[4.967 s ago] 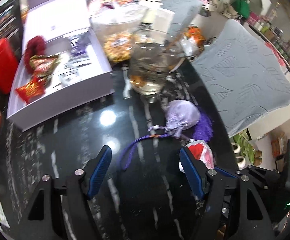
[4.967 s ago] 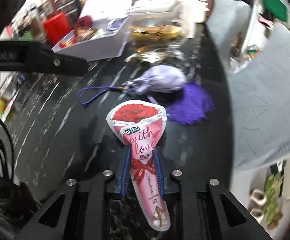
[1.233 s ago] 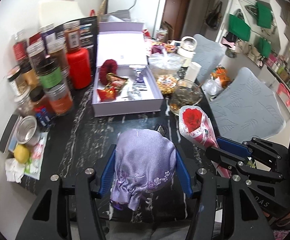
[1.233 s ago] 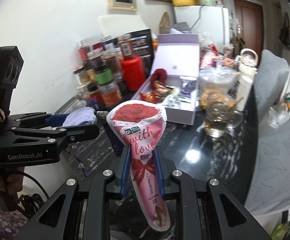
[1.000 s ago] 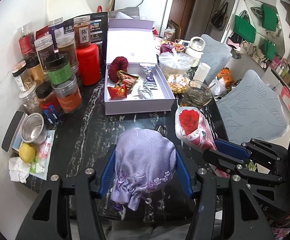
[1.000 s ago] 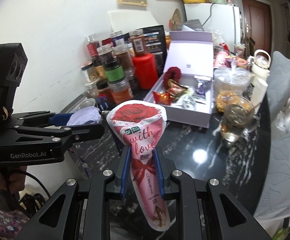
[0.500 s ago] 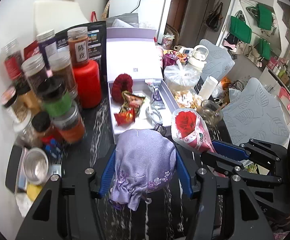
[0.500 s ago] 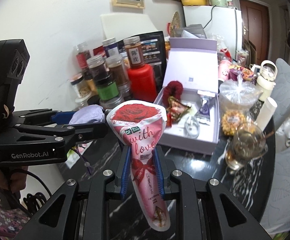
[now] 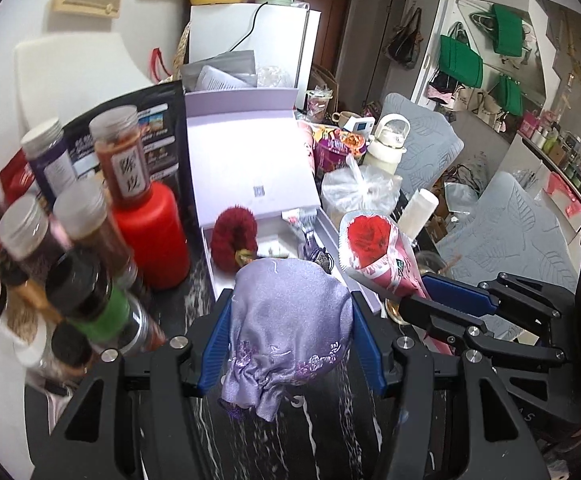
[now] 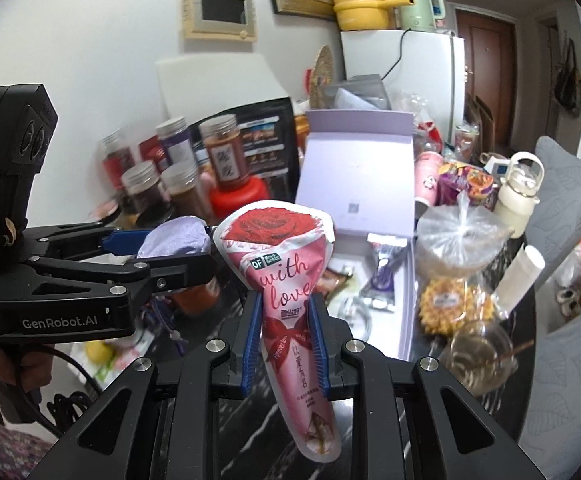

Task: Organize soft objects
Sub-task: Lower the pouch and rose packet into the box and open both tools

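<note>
My left gripper is shut on a lilac embroidered drawstring pouch and holds it in the air just before the open lilac gift box. My right gripper is shut on a pink rose-print "with love" packet, upright, to the right of the left gripper. The packet and the right gripper also show in the left wrist view; the pouch shows in the right wrist view. The box holds a dark red fluffy scrunchie and small packets.
Spice jars and a red canister crowd the left of the black marble table. A bagged tub, white kettle, wrapped sweets and a glass cup stand right of the box. Grey cushioned chairs are at right.
Both grippers have moved forward and lower toward the open box, still holding the pouch and the packet. The jars and the box now loom larger.
</note>
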`<state>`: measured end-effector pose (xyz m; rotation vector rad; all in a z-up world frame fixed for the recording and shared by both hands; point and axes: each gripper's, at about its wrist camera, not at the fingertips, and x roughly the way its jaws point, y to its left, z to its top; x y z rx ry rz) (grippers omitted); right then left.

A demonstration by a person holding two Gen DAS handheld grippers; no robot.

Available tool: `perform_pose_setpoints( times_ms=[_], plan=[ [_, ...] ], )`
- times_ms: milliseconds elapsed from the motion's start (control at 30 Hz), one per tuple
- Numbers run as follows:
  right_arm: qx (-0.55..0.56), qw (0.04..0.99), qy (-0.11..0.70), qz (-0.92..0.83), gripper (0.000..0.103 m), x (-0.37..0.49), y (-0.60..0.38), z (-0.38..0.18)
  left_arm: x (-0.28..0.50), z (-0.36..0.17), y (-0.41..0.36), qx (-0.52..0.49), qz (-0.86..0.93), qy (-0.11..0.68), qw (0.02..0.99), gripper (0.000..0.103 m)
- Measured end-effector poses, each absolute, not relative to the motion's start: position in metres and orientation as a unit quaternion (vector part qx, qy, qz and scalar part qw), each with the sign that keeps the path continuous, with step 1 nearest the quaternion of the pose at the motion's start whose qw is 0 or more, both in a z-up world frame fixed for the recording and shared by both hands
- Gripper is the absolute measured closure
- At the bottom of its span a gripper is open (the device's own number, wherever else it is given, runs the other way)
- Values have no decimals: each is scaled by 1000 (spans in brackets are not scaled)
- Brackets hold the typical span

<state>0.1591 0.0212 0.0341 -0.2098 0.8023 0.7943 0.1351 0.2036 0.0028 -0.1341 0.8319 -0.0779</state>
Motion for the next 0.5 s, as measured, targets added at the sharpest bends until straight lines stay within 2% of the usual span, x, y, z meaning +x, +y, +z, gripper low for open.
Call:
perform_pose_setpoints(
  times_ms=[500],
  plan=[
    [-86, 852, 375, 354, 80, 223, 38, 36, 207, 5, 221, -70, -57, 400, 912, 48]
  ],
)
